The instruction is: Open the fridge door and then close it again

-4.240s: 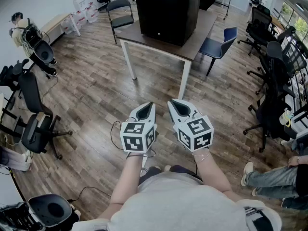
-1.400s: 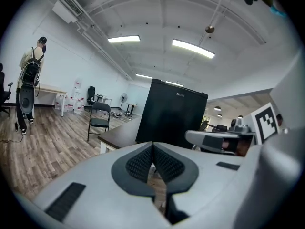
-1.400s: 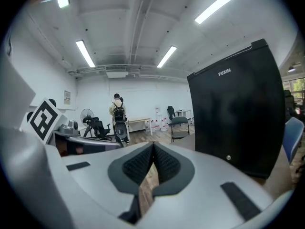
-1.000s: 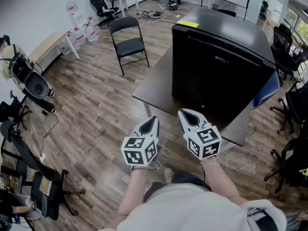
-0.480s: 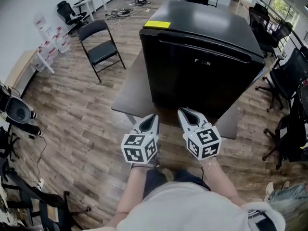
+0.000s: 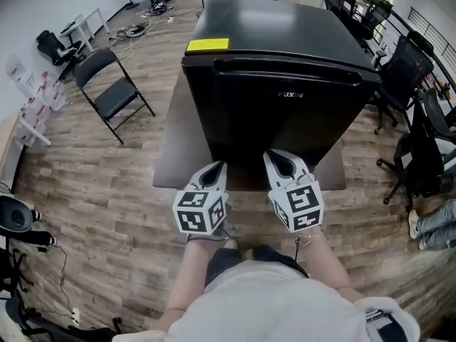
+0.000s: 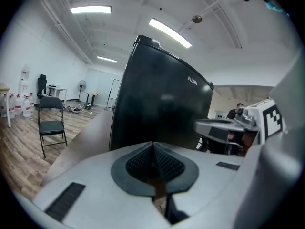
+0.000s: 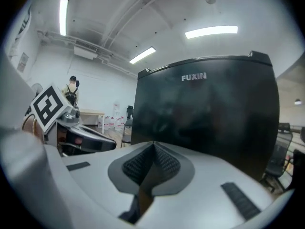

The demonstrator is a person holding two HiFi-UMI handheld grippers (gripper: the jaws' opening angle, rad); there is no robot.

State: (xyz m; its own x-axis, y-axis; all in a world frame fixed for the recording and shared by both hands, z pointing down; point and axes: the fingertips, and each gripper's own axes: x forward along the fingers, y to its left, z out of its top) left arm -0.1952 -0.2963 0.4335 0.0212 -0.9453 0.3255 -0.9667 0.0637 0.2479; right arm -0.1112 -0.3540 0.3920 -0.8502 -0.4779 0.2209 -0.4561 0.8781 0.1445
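Bring one gripper up to the recessed grip (image 6: 285, 68) that appears to run along the top edge of the fridge (image 6: 278, 120) door, and part its fingers before contact so they can hook the lip squarely. The fingers of both the left gripper (image 6: 216, 168) and the right gripper (image 6: 276, 158) are closed together and hold nothing. The fridge stands on the surface (image 6: 168, 164) directly ahead of both grippers, near but not touching, with its door shut and facing you.

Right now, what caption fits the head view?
Left claw and right claw, both shut, poised before the closed black FUXIN mini fridge on a brown table.
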